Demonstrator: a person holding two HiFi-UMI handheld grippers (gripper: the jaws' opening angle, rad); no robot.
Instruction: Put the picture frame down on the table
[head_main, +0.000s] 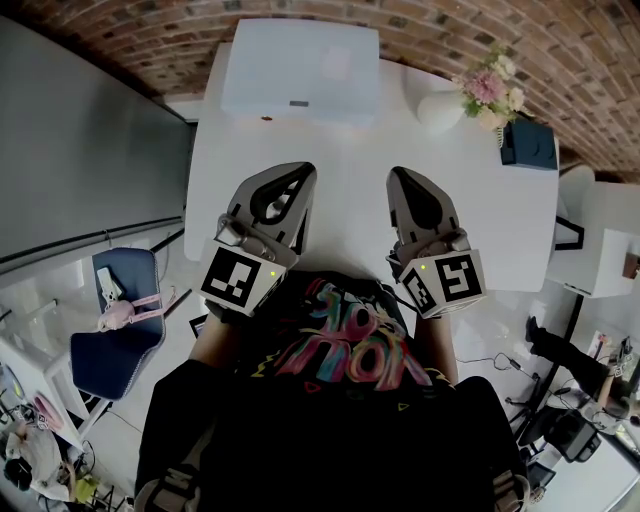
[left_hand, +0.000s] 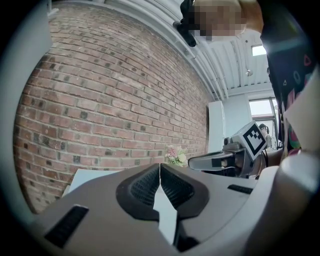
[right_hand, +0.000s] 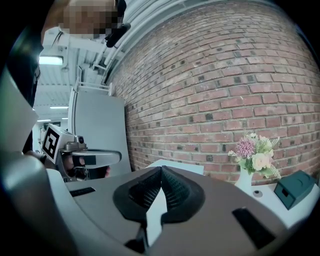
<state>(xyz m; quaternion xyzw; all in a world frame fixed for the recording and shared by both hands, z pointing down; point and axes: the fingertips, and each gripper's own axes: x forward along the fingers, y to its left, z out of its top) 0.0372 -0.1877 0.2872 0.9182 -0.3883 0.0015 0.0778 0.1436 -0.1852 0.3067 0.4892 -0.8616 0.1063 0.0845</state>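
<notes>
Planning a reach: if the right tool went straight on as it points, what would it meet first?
Most likely the white rectangular object on the table, straight ahead of the right tool, though depth is unclear. The flower vase stands clear, further right.

Picture frame (head_main: 300, 68): large pale rectangle, whitish-blue, with a small dark mark at the middle of the near edge. Located at far end of white table (head_main: 350, 160), slightly left of centre, close to the brick wall (head_main: 150, 40). Lying flat or leaning back: not determinable.

Left gripper (head_main: 303, 172), right gripper (head_main: 396, 177) over table (head_main: 350, 140) (flowers (head_main: 488, 88) beyond)
</notes>
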